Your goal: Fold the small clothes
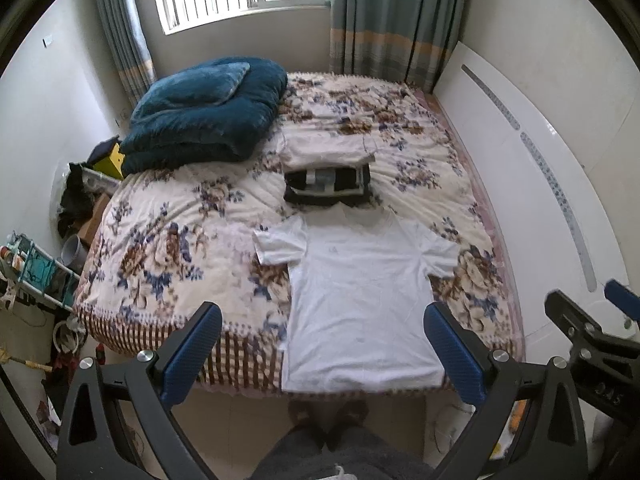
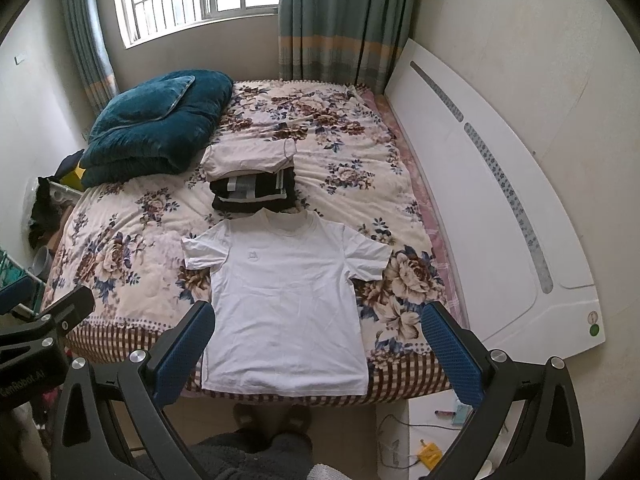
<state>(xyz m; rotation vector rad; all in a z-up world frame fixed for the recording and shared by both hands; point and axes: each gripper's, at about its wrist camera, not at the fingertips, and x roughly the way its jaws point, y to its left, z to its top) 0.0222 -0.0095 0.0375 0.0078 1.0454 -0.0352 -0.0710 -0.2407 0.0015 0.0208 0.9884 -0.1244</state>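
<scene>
A white T-shirt point(image 1: 360, 296) point(image 2: 284, 300) lies flat and spread out on the floral bed, its hem at the near edge and its collar toward the window. Behind the collar sit a folded black and grey garment point(image 1: 327, 186) point(image 2: 252, 192) and a folded cream garment point(image 1: 326, 146) point(image 2: 248, 158). My left gripper point(image 1: 322, 316) hovers open above the shirt's lower half, holding nothing. My right gripper point(image 2: 318, 316) is also open and empty, held over the shirt's hem and the bed's near edge. The right gripper's body point(image 1: 592, 332) shows in the left wrist view.
A dark teal folded duvet point(image 1: 204, 116) point(image 2: 160, 120) fills the bed's far left corner. A white headboard point(image 1: 532, 184) point(image 2: 492, 196) runs along the right side. Clutter and a rack point(image 1: 36, 272) crowd the floor at left. The person's feet point(image 2: 272, 416) stand at the bed's foot.
</scene>
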